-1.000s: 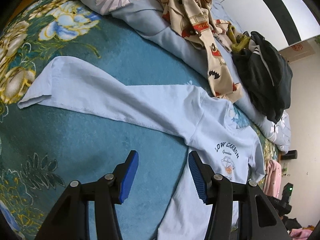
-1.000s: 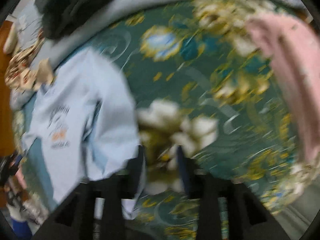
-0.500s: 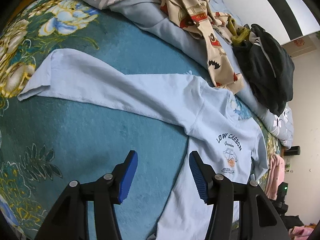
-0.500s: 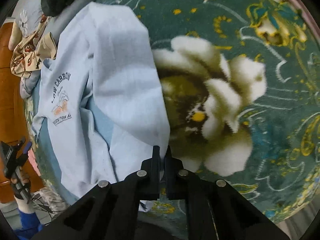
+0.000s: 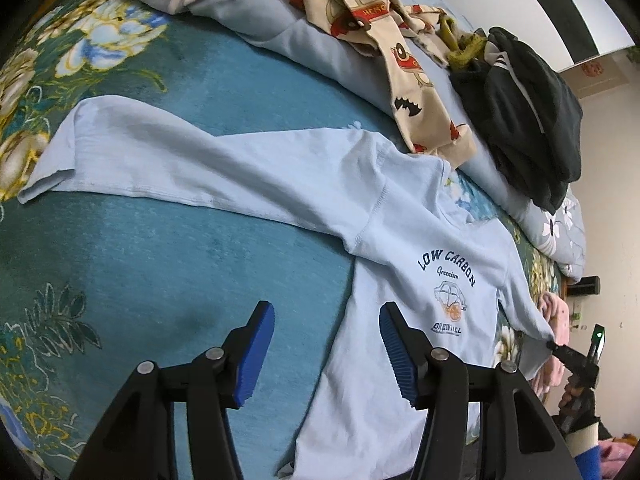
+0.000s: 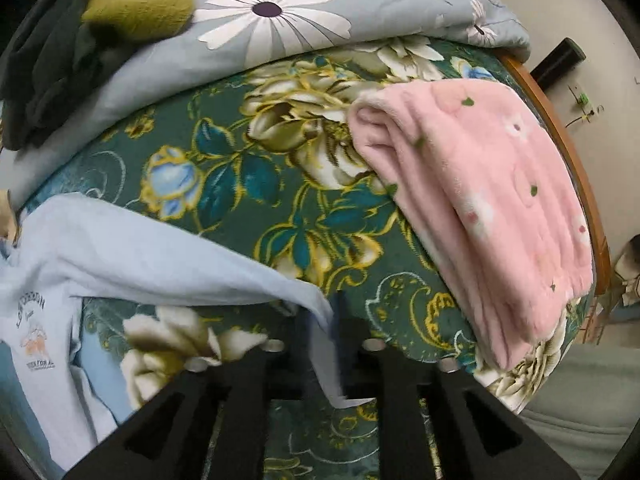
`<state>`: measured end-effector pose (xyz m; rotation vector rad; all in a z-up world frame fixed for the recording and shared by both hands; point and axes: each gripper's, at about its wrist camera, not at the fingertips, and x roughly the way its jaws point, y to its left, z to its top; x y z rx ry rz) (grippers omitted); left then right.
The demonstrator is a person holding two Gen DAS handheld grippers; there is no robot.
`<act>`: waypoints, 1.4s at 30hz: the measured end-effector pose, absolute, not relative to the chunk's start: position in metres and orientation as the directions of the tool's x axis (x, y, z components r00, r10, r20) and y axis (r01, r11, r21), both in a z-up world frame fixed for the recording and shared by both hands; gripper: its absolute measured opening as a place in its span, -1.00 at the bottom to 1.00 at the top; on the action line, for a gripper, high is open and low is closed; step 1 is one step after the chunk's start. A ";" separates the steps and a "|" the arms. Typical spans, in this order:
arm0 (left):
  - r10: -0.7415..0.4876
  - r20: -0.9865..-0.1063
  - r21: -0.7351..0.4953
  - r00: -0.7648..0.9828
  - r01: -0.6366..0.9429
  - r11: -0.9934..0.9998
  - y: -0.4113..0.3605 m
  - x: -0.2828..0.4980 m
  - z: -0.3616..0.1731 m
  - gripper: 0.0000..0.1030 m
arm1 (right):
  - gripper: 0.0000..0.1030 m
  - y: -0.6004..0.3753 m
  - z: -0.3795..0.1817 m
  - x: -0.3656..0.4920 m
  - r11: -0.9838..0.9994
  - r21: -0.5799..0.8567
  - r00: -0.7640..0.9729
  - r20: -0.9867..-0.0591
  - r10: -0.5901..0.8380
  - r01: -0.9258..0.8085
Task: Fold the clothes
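I see a home bedroom: a bed under a teal floral blanket (image 5: 200,280), a daisy-print quilt (image 6: 280,12) along its far side, loose clothes (image 5: 520,120) heaped on it, a folded pink blanket (image 6: 500,200).

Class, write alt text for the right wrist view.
The right gripper is shut on a sleeve of a pale blue shirt, lifted over a green floral bedspread. A folded pink blanket lies to the right.

A bed spread with a teal floral blanket (image 5: 168,216) fills both views. A grey-blue daisy-print quilt (image 6: 280,20) lies bunched along its far edge. A wooden bed frame (image 6: 560,128) rims the right edge, with cream walls (image 5: 612,200) beyond and a white panel crossed by a dark stripe (image 5: 560,4) overhead.
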<state>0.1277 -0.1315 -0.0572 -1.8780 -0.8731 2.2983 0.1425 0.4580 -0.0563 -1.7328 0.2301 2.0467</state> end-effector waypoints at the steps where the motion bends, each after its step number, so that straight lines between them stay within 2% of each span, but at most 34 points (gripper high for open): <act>1: 0.376 -0.890 -0.445 -0.260 0.311 -0.840 -0.132 0.128 -0.058 0.17 | -0.30 0.464 -0.054 0.143 -0.886 -0.139 -0.125 -0.969 0.215 -0.443; 4: 0.368 -0.895 -0.436 -0.251 0.324 -0.839 -0.131 0.128 -0.061 0.18 | -0.17 0.487 -0.040 0.157 -0.872 -0.089 -0.202 -0.957 0.209 -0.481; 8: 0.364 -0.901 -0.427 -0.236 0.329 -0.843 -0.126 0.127 -0.066 0.18 | -0.17 0.515 -0.037 0.195 -0.795 -0.022 -0.253 -0.942 0.219 -0.606; 12: 0.364 -0.906 -0.418 -0.219 0.312 -0.853 -0.114 0.123 -0.067 0.18 | -0.14 0.530 -0.072 0.244 -0.674 0.215 -0.337 -0.940 0.055 -0.707; 13: 0.363 -0.906 -0.416 -0.215 0.307 -0.856 -0.111 0.122 -0.067 0.18 | -0.13 0.530 -0.078 0.247 -0.654 0.238 -0.345 -0.938 0.038 -0.718; 21: 0.352 -0.912 -0.401 -0.209 0.286 -0.870 -0.101 0.119 -0.061 0.18 | -0.13 0.519 -0.110 0.250 -0.551 0.311 -0.373 -0.928 0.001 -0.774; 23: 0.348 -0.914 -0.398 -0.207 0.294 -0.869 -0.102 0.120 -0.061 0.18 | -0.26 0.516 -0.118 0.251 -0.524 0.329 -0.381 -0.924 -0.008 -0.786; 24: 0.345 -0.916 -0.394 -0.206 0.296 -0.870 -0.102 0.121 -0.061 0.18 | -0.65 0.515 -0.122 0.252 -0.510 0.337 -0.385 -0.923 -0.012 -0.791; 25: 0.341 -0.917 -0.391 -0.205 0.297 -0.871 -0.103 0.122 -0.061 0.18 | -0.88 0.513 -0.126 0.252 -0.496 0.345 -0.389 -0.921 -0.017 -0.797; 26: 0.339 -0.918 -0.388 -0.206 0.298 -0.872 -0.103 0.122 -0.061 0.18 | -0.89 0.512 -0.130 0.252 -0.482 0.354 -0.393 -0.919 -0.021 -0.802; 32: 0.319 -0.923 -0.375 -0.214 0.324 -0.868 -0.110 0.122 -0.061 0.18 | -0.93 0.527 -0.087 0.236 -0.586 0.280 -0.408 -0.908 0.097 -0.760; 36: 0.311 -0.926 -0.367 -0.212 0.325 -0.871 -0.110 0.120 -0.062 0.18 | -0.93 0.551 -0.056 0.231 -0.620 0.131 -0.349 -0.904 0.246 -0.774; 42: 0.311 -0.924 -0.370 -0.222 0.315 -0.874 -0.110 0.111 -0.063 0.18 | -0.93 0.566 -0.065 0.218 -0.642 0.001 -0.241 -0.927 0.286 -0.767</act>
